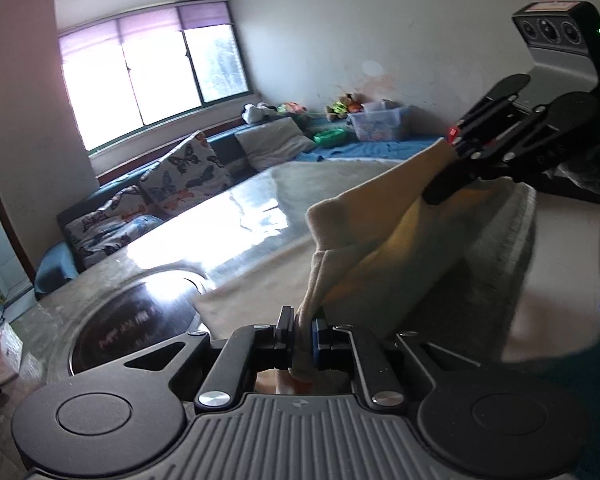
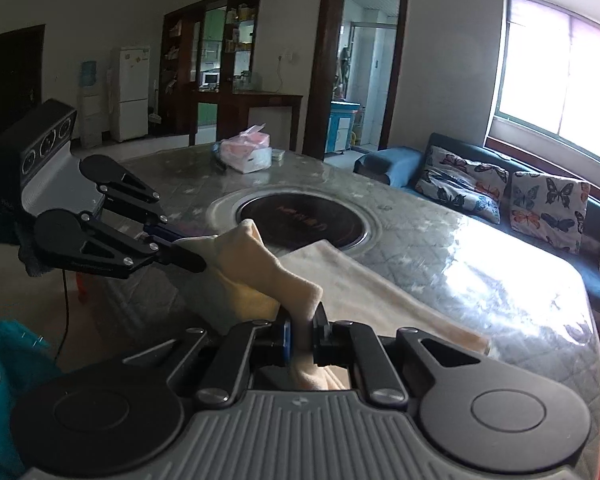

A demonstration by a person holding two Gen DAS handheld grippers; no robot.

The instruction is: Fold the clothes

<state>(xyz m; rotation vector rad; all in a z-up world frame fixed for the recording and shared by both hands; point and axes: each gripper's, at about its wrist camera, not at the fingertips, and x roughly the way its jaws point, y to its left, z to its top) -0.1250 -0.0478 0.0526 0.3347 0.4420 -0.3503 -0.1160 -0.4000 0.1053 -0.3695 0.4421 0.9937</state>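
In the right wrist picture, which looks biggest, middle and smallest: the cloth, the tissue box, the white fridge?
Largest to smallest, as they look:
1. cloth
2. fridge
3. tissue box
The cloth is nearest the camera and the fridge is far across the room, so this says nothing about true size. Fridge and tissue box look fairly close.

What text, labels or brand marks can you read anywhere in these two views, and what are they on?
No text can be read in full.
Round black cooktop set in the table: reddish lettering, too blurred.
Left gripper: faint print on its arm, too small.
Tissue box: pink print, illegible.
Pale garment: no visible label.
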